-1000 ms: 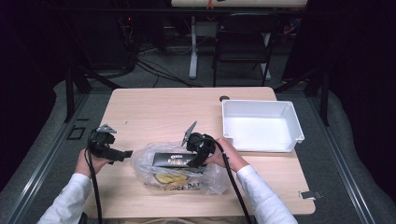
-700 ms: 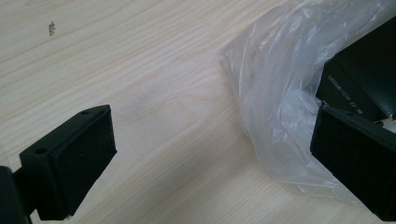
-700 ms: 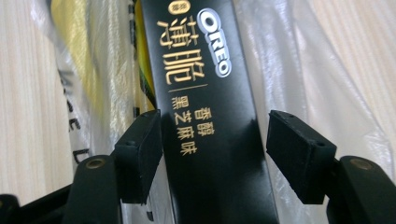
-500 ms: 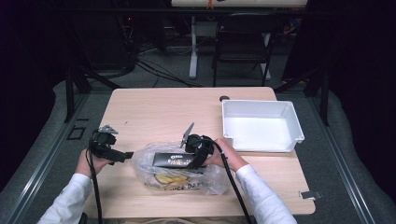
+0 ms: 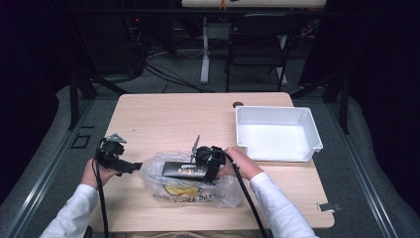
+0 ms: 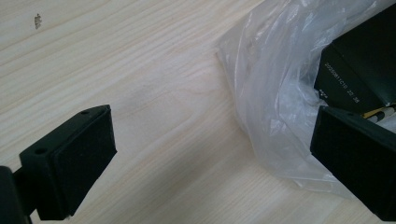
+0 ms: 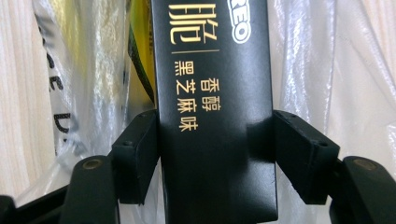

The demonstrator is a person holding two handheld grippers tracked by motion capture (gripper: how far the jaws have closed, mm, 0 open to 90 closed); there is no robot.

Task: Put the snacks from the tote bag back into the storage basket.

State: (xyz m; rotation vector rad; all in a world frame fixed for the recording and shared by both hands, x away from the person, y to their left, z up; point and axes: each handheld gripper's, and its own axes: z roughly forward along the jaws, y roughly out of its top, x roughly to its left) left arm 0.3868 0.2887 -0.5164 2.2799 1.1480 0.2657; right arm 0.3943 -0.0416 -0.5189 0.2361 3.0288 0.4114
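Gripping a black box [image 7: 212, 112] by its long sides, the right gripper [image 5: 198, 166] sits just below the middle of the high view, its two pads pressed against the box's left and right edges in the right gripper view. Gold lettering runs along the box's face. The box lies in the mouth of a clear plastic bag [image 5: 193, 181], which sprawls across the lower centre of the frame on the wooden table [image 5: 163, 114]; something yellow shows inside the bag beneath the box.

At the lower left of the high view the left gripper [image 5: 136, 166] points toward the bag's left end. Its jaws stand wide apart in the left gripper view, one over bare wood at the lower left, the other at the lower right edge over the crumpled plastic, with nothing clamped between them.

A white tray [image 5: 277, 134] rests at the right of the high view, well apart from the bag
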